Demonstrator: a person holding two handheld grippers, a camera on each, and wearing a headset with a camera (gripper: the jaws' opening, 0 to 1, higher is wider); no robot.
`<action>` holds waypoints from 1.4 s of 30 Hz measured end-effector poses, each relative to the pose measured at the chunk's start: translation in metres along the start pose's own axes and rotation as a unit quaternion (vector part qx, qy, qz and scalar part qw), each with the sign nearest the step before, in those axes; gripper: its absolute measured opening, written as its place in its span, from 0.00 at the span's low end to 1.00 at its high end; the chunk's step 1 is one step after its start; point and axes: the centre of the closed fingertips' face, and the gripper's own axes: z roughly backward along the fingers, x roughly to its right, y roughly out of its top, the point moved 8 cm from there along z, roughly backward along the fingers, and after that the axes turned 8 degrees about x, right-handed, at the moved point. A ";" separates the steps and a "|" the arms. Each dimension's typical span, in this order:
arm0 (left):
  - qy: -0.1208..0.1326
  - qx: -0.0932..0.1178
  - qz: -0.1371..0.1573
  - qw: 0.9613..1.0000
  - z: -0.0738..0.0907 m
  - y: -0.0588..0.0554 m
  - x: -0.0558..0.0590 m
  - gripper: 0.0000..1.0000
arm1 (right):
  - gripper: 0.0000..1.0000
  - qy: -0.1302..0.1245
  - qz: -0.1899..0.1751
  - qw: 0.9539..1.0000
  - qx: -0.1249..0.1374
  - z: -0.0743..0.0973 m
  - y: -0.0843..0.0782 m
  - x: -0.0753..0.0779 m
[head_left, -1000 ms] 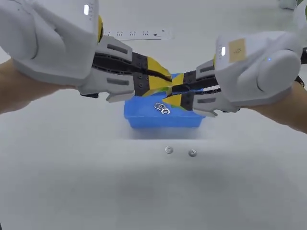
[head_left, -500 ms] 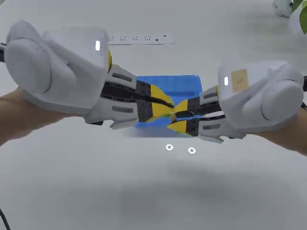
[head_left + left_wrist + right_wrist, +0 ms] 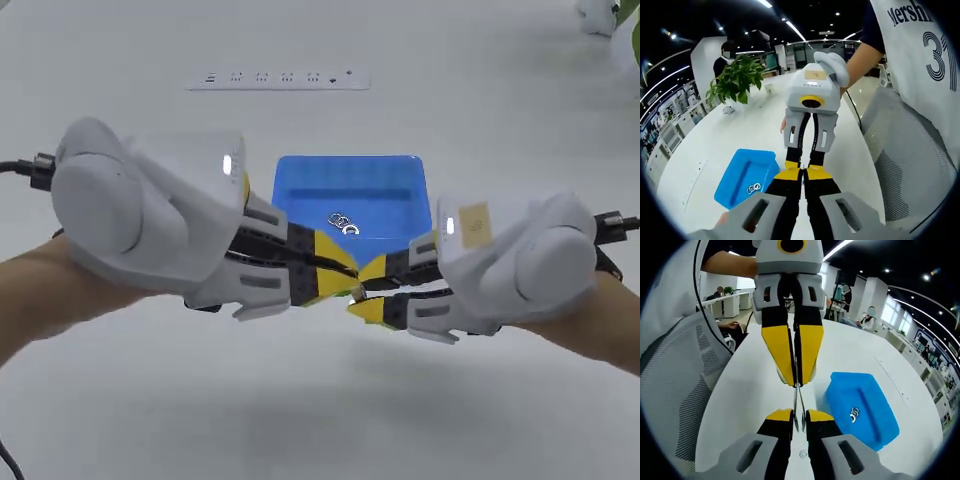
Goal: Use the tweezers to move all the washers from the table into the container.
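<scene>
**Tweezers poised for another pick**

The white table (image 3: 320, 410) is seen beneath everything. Above it, the left gripper (image 3: 338, 272) and the right gripper (image 3: 372, 298) are brought tip to tip. Both are narrowed to a slit and closed on the tweezers (image 3: 797, 397), which are spanned between them. The blue container (image 3: 350, 180) is set at 12 o'clock from the tips, just beyond them, with its open side up. A small cluster of washers (image 3: 343, 223) is gathered near its middle. In the right gripper view, a loose washer (image 3: 803, 454) is made out on the table at 6 o'clock from the tweezer points, apart from them.

The step in hand is judged to be the approach to a further pick, with part of the task already done. For the next move, the points would need to be lowered onto the ring's edge and pinched squarely, since so thin and flat a piece is easily flicked away.
</scene>
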 end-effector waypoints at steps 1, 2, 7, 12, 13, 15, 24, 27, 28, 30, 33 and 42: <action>0.000 -0.002 0.001 1.000 0.000 -0.001 -0.001 0.05 | 0.11 0.000 -0.008 1.000 0.001 -0.001 -0.002 0.001; 0.002 -0.004 0.001 1.000 -0.001 -0.003 -0.003 0.05 | 0.11 -0.003 -0.012 1.000 0.003 -0.002 -0.003 0.002; 0.004 -0.006 0.004 1.000 -0.003 -0.007 -0.007 0.05 | 0.11 -0.006 -0.027 1.000 0.008 -0.007 -0.007 0.006; 0.003 -0.007 0.009 1.000 -0.005 -0.010 -0.008 0.05 | 0.11 -0.004 -0.031 0.999 0.007 -0.010 -0.009 0.007; 0.003 -0.006 0.008 1.000 -0.005 -0.010 -0.009 0.05 | 0.11 -0.003 -0.032 0.999 0.007 -0.011 -0.010 0.007; 0.002 -0.006 0.010 1.000 -0.006 -0.010 -0.009 0.05 | 0.11 -0.003 -0.034 0.999 0.007 -0.011 -0.010 0.007; 0.004 -0.005 0.013 1.000 -0.008 -0.011 -0.012 0.05 | 0.11 -0.006 -0.039 0.999 0.006 -0.012 -0.013 0.010; 0.005 -0.005 0.016 1.000 -0.009 -0.012 -0.012 0.05 | 0.11 -0.005 -0.045 0.999 0.006 -0.012 -0.014 0.010; 0.005 -0.006 0.016 1.000 -0.009 -0.012 -0.012 0.05 | 0.11 -0.005 -0.045 0.999 0.006 -0.012 -0.014 0.010; 0.005 -0.006 0.017 1.000 -0.009 -0.012 -0.012 0.05 | 0.12 -0.006 -0.049 0.999 0.007 -0.012 -0.015 0.010; 0.006 -0.005 0.021 1.000 -0.010 -0.012 -0.013 0.05 | 0.12 -0.005 -0.053 0.999 0.006 -0.012 -0.015 0.010; 0.008 -0.006 0.024 1.000 -0.011 -0.011 -0.015 0.05 | 0.16 0.010 -0.040 0.999 0.001 -0.004 -0.012 0.011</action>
